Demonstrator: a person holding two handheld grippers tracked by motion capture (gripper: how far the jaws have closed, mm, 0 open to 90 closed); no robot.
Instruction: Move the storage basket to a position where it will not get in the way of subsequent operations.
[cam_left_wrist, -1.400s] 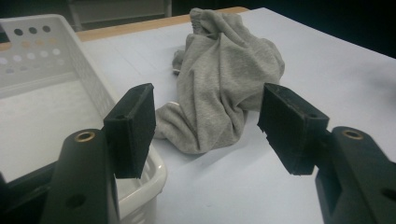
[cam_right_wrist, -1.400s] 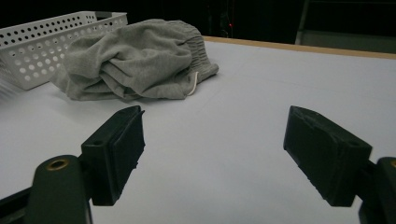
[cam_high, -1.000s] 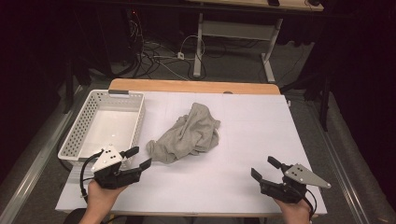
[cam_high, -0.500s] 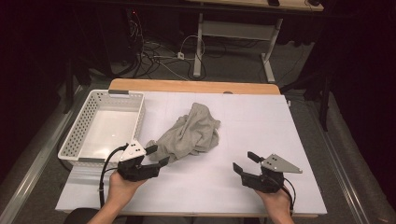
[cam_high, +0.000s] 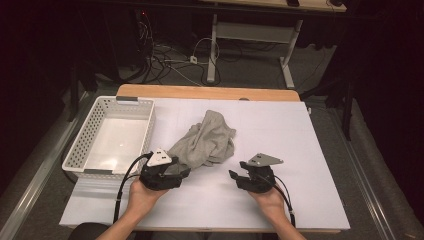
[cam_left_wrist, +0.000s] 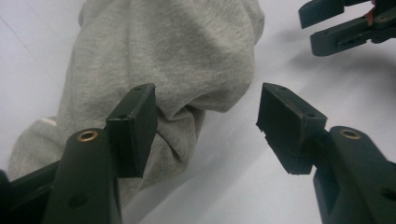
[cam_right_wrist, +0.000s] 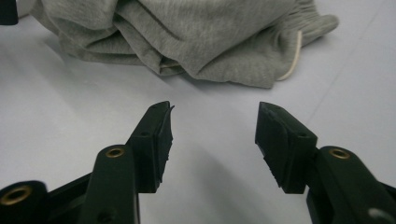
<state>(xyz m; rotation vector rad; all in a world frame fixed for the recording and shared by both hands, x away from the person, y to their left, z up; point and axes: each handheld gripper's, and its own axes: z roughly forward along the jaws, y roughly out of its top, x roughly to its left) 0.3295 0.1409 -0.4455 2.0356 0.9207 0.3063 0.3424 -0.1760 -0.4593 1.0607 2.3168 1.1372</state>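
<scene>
two open claws, left claw (cam_high: 186, 172) and right claw (cam_high: 237, 176), flank the grey garment (cam_high: 207, 142), white basket (cam_high: 116, 136) leftward.

Matt grey knit-cloth garment (cam_high: 206, 142)

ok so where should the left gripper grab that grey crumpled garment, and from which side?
Probably the rounded fold at the near-left edge of the grey garment: it bulges up off the white table, so a pad can slide under. Come in low from the person's side with the left gripper, whose open jaws already straddle that fold.
</scene>
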